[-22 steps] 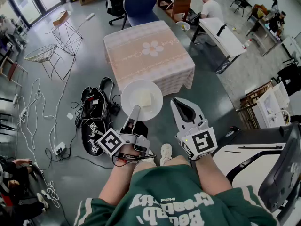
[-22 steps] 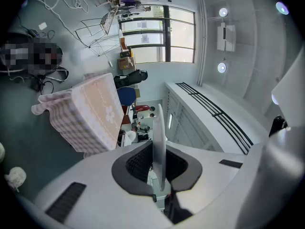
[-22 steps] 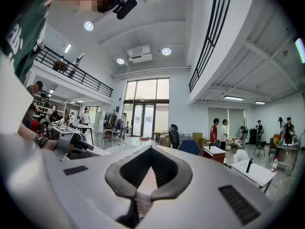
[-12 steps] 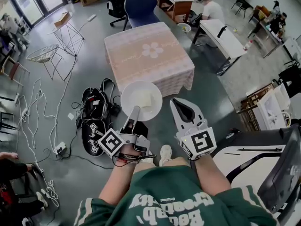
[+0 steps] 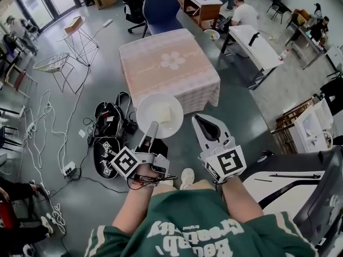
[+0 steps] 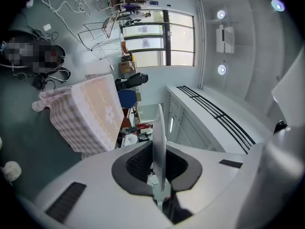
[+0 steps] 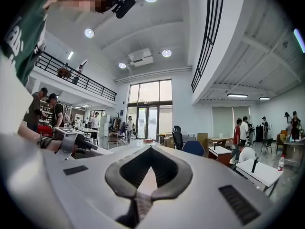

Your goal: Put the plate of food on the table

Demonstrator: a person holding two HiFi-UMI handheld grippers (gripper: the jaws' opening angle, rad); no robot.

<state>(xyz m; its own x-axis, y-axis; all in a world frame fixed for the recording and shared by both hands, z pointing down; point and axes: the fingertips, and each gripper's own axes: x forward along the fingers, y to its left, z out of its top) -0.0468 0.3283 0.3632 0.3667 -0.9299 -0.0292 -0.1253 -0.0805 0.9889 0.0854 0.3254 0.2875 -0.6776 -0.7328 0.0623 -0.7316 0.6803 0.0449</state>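
A white plate carrying a pale block of food hangs above the floor, short of the table with its pink chequered cloth and flower print. My left gripper is shut on the plate's near rim. In the left gripper view the plate stands edge-on, with the left gripper clamped on it and the table ahead. My right gripper is level beside the plate, shut and empty. The right gripper view shows the right gripper with its tips together.
Black bags and loose cables lie on the floor left of the plate. A blue chair stands behind the table, wire side tables to its left, a white desk to its right. A white machine is at the right.
In the head view the table has slid slightly lower. The plate and both grippers keep their pose.
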